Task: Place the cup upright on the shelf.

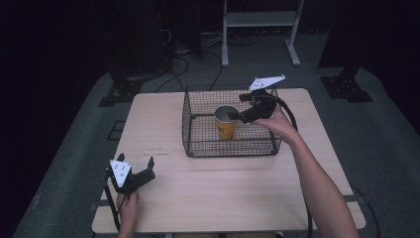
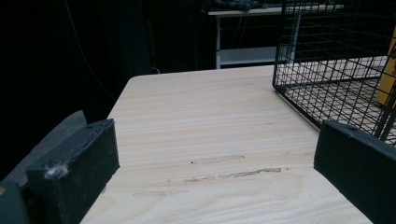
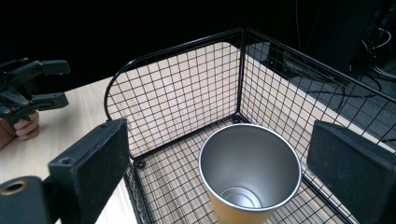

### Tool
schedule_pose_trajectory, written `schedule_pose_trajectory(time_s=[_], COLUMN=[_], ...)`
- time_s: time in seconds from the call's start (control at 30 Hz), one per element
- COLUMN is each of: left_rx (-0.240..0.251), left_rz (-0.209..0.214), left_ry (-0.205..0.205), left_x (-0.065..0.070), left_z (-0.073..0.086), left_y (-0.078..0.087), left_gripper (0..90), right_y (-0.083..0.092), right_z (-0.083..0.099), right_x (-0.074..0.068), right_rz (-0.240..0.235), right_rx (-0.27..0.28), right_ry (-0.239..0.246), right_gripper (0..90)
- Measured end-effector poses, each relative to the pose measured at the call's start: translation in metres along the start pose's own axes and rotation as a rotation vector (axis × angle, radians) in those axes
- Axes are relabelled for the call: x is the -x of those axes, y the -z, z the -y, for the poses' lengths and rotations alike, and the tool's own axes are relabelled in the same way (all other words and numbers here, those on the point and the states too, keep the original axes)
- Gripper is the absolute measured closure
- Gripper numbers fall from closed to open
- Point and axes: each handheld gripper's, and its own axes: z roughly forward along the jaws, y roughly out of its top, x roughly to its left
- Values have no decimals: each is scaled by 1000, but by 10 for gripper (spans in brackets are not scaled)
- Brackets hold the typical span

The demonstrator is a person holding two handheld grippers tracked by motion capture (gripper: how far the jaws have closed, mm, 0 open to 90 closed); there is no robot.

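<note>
Right claw released, jaws wide around yellow cup in wire basket; probably closing next. Left claw released, idle over bench.

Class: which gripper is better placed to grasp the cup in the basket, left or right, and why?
Right. The right gripper hangs open just above the cup in the basket, jaws either side of the rim. The left gripper sits open near the table's front left corner, outside the basket.

Light falls from above onto the pale bench, while the room around it sinks into near-black. The high view is soft and grainy. A mild sheen marks the cup's metal interior.
</note>
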Motion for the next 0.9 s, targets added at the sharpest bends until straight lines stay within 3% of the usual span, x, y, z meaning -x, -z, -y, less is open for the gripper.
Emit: schedule_pose_trajectory(time_s=[0.9], left_rx=[1], left_rz=[1], left_ry=[-1], left_x=[0], left_z=[0], left_y=[0], left_gripper=[0], right_y=[22], right_z=[21], right_x=[-17], right_rz=[-17], right_rx=[-12], right_ry=[-8], right_gripper=[51])
